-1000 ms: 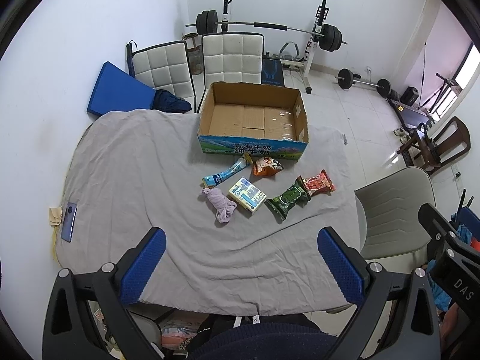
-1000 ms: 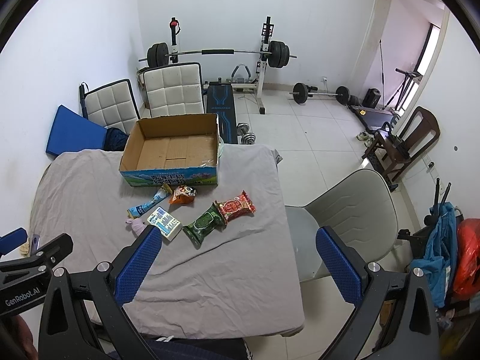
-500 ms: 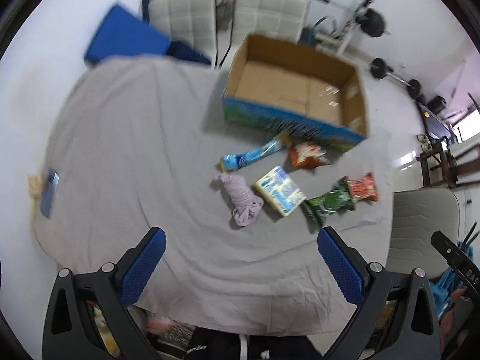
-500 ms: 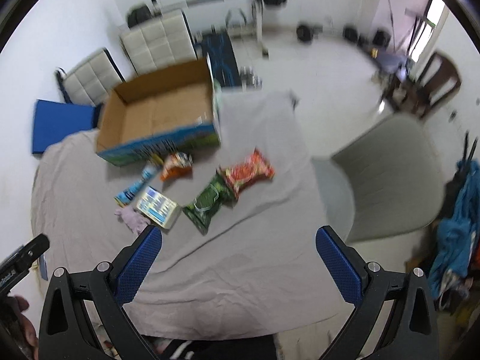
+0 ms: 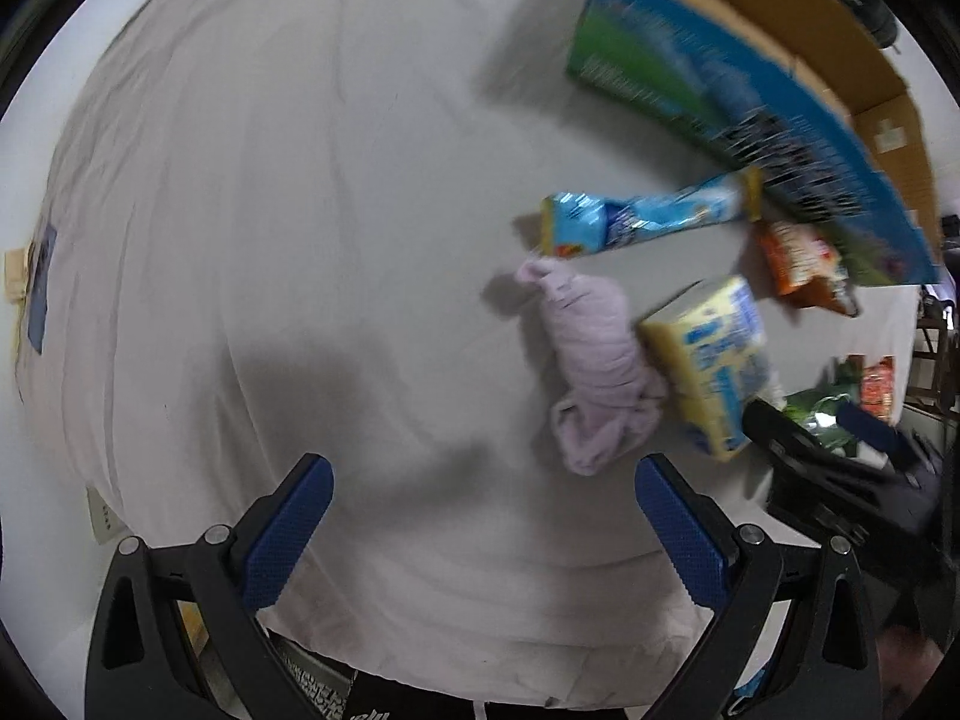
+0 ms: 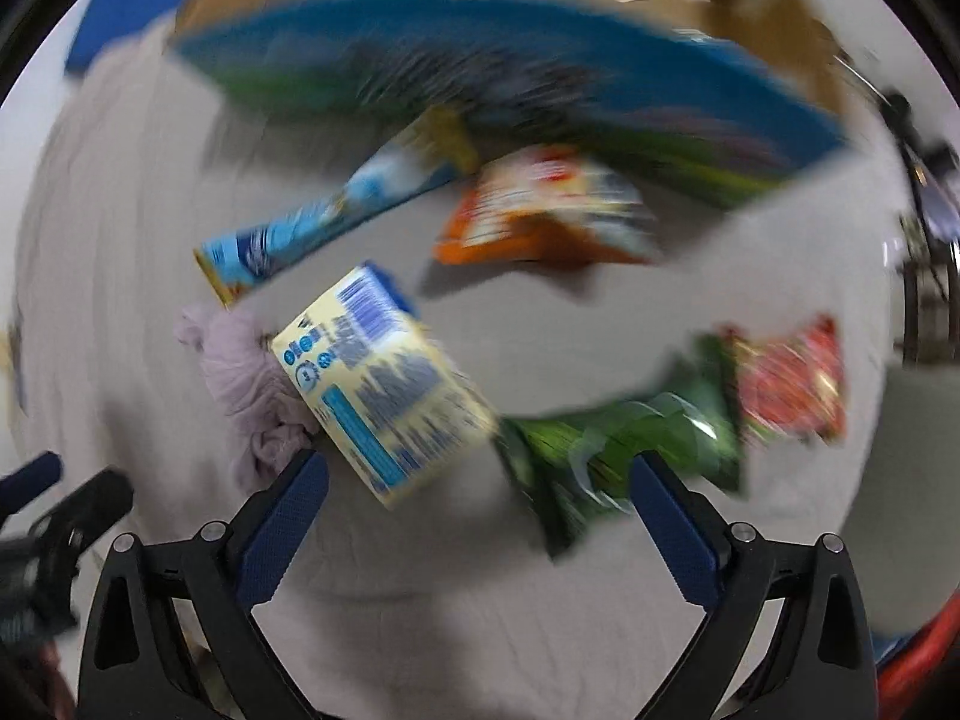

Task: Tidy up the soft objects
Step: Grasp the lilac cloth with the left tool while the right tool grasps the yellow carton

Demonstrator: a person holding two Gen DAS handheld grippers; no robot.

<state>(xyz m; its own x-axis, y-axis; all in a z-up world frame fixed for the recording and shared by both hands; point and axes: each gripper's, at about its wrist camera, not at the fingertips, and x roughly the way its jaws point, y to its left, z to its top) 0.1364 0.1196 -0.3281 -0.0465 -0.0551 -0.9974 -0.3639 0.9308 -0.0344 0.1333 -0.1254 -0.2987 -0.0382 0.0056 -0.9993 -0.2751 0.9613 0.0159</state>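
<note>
Over the tabletop (image 5: 252, 192), both tongs (image 5: 483, 507) (image 6: 477, 501) spread, empty; approach step, next likely pinching lilac cloth (image 5: 594, 360), green packet (image 6: 624, 444).

Wrinkled pale grey cloth (image 5: 252, 192) covers the whole table top, edge draping at the near side. Soft dark shadows fall across it. Flat blue pad (image 6: 114, 18) beyond the far left corner. Dark wooden furniture (image 5: 936, 354) at right, blurred. White wall strip at left.

Left gripper (image 5: 480, 504): wide apart, empty, above the grey cloth (image 5: 270, 240)
Pink cloth roll (image 5: 594, 360): touching the yellow pack (image 5: 714, 360)
Box (image 5: 750, 102): far right
</note>
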